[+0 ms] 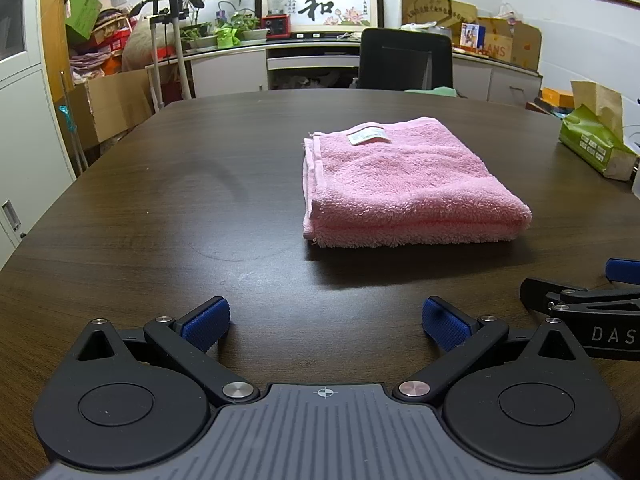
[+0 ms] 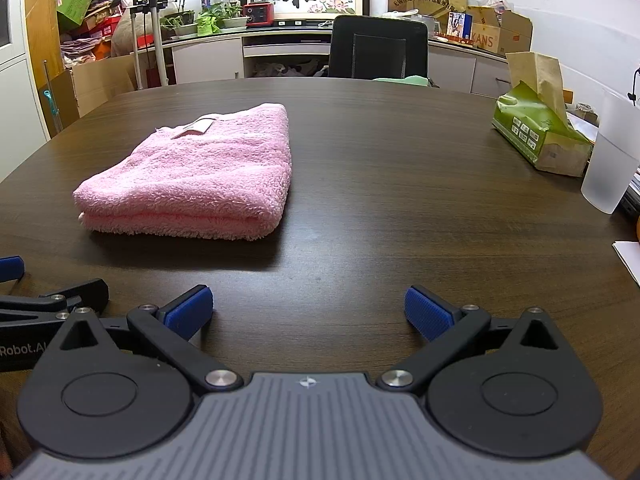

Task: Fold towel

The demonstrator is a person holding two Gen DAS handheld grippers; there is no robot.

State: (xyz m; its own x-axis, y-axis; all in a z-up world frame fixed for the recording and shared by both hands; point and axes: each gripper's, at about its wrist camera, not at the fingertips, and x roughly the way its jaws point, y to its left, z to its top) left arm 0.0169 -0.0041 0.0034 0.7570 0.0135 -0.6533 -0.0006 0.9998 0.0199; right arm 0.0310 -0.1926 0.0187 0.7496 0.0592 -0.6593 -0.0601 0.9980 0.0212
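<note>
A pink towel lies folded into a thick rectangle on the dark wooden table, its white label facing up at the far edge. In the right wrist view the same towel sits ahead and to the left. My left gripper rests low over the table, short of the towel, open with nothing between its blue pads. My right gripper is also open and empty, near the table's front, to the right of the towel. Each gripper shows at the edge of the other's view.
A green tissue box and a frosted plastic cup stand at the table's right side, with white paper near the right edge. A black office chair stands behind the table's far edge. Cluttered counters and boxes line the walls.
</note>
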